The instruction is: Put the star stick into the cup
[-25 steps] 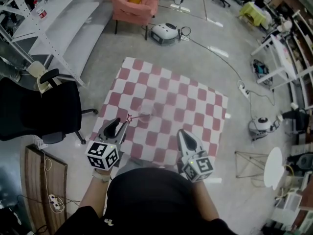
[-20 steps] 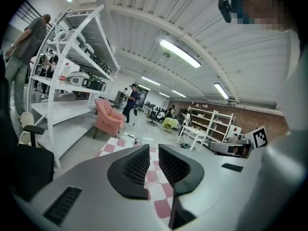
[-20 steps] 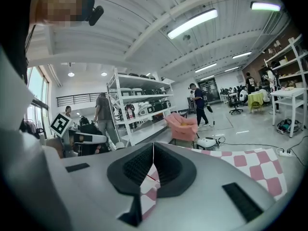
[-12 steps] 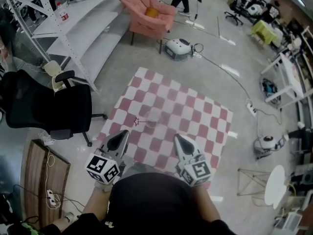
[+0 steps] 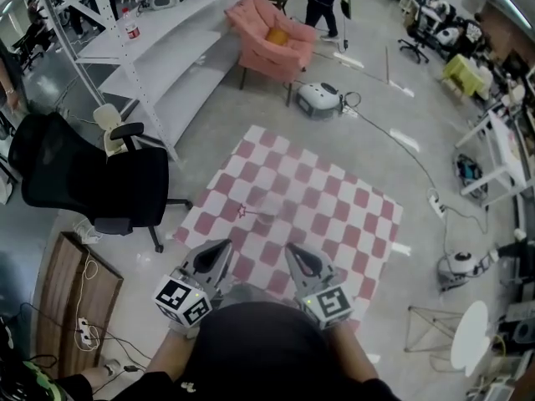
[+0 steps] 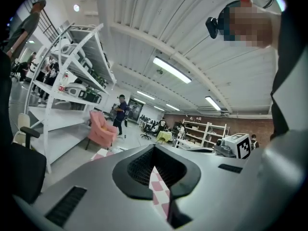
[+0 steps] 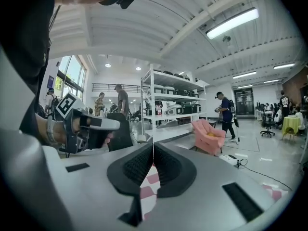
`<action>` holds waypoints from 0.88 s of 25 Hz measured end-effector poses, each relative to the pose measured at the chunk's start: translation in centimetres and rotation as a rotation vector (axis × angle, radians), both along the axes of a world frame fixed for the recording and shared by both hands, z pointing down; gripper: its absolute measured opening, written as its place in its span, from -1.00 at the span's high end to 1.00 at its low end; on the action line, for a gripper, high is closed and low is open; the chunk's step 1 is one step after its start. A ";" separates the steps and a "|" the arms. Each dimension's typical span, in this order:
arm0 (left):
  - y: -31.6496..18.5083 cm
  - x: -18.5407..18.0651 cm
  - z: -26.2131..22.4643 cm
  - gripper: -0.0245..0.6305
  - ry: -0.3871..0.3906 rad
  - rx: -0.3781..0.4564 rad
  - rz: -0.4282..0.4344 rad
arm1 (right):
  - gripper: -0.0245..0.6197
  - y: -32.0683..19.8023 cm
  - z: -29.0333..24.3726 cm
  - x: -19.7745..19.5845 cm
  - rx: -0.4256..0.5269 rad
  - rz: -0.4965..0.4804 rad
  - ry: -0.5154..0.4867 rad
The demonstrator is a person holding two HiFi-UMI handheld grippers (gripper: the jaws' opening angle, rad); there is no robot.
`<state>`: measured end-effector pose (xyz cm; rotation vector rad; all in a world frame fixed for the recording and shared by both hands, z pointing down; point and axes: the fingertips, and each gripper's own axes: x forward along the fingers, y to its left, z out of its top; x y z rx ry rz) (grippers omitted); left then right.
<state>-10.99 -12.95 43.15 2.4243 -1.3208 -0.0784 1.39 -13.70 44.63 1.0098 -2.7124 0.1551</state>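
Two grippers are in frame, both at the near edge of the red-and-white checked surface (image 5: 334, 215) and well apart from the task items.

Left gripper (image 5: 224, 246): its own view shows the fingers (image 6: 137, 170) brought together at the tips, with nothing between them. Only checked cloth shows through the gap behind the pads.

Right gripper (image 5: 290, 248): its own view shows the fingers (image 7: 173, 170) likewise closed tip to tip and holding nothing. The left gripper's marker cube is visible at that view's left.

Star stick (image 5: 244, 211): it is on the checked surface, left of centre. The red star end lies just left of the cup (image 5: 267, 206), and the stick runs towards the cup.

The cup is clear and faint in the head view. Whether it stands upright, and whether the stick's far end sits inside it, cannot be made out at this size.

Surroundings: a black office chair (image 5: 92, 182) stands on the floor left of the surface. A pink armchair (image 5: 276, 40) and a white shelving rack (image 5: 159, 57) stand beyond the surface.
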 end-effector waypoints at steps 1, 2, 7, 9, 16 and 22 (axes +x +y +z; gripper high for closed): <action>0.3 0.0 -0.1 0.80 -0.006 0.002 -0.006 | 0.87 0.2 0.0 -0.1 -0.002 -0.008 -0.001; 0.5 0.0 -0.1 0.80 -0.009 0.005 -0.011 | 0.87 0.4 0.0 -0.1 -0.004 -0.014 -0.003; 1.6 -0.1 -0.3 0.80 -0.023 0.009 -0.030 | 0.87 0.9 -0.3 0.1 -0.020 -0.021 -0.034; 1.8 0.1 0.0 0.80 -0.036 -0.002 -0.028 | 0.87 1.0 -0.4 0.5 -0.022 -0.007 -0.039; 2.5 0.8 0.2 0.80 -0.019 -0.023 -0.011 | 0.87 1.3 -0.6 2.0 -0.031 0.047 -0.058; 2.3 1.7 0.1 0.80 -0.028 -0.020 0.002 | 0.87 1.3 -0.4 3.1 -0.007 0.058 -0.071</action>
